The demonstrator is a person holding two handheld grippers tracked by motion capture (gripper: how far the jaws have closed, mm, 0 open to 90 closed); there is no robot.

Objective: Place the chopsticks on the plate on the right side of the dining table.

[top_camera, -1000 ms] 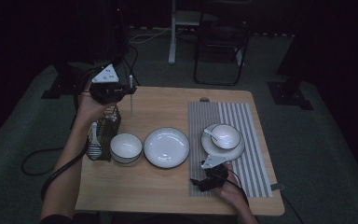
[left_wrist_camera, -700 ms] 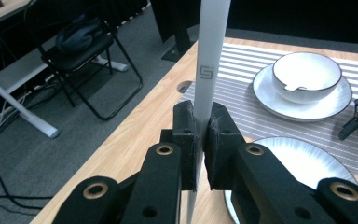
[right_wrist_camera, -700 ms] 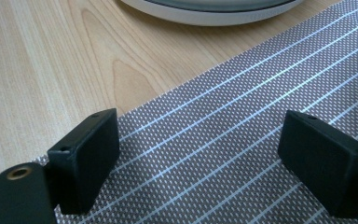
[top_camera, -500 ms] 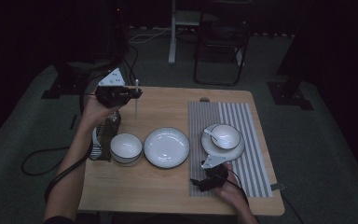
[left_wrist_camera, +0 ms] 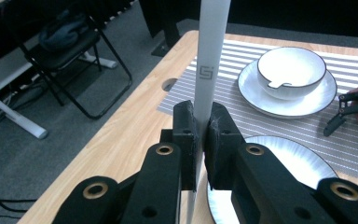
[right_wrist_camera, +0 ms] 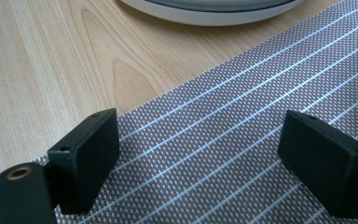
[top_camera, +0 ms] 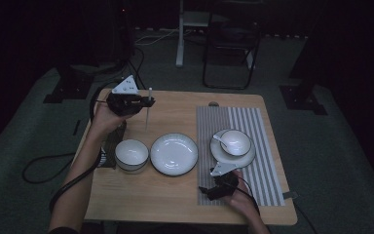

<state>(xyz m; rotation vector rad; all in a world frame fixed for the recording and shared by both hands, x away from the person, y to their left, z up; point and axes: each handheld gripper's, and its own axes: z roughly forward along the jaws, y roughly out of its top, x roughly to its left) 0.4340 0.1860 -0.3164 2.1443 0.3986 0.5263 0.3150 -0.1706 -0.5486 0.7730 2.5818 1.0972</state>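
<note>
Two jaws of the left gripper (left_wrist_camera: 199, 135) pinch a white chopstick (left_wrist_camera: 210, 60), held upright above the table (top_camera: 175, 200), behind the empty plate (top_camera: 174, 153). Small bowl (top_camera: 131, 153) just left of plate. Right gripper (right_wrist_camera: 205, 154) spread wide, nothing between, over striped placemat (top_camera: 268, 175) right of plate.

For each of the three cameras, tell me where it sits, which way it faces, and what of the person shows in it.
High view: above the person's side, facing forward and down on the wooden table; both forearms show, with the left hand-held gripper and right hand-held gripper.
Left gripper view: rides the left hand-held gripper, looking along jaws shut on a white stick toward the striped mat.
Right gripper view: rides the right hand-held gripper, low over the mat, jaws open.
Shared: the mat and the empty plate appear in all three views.
</note>
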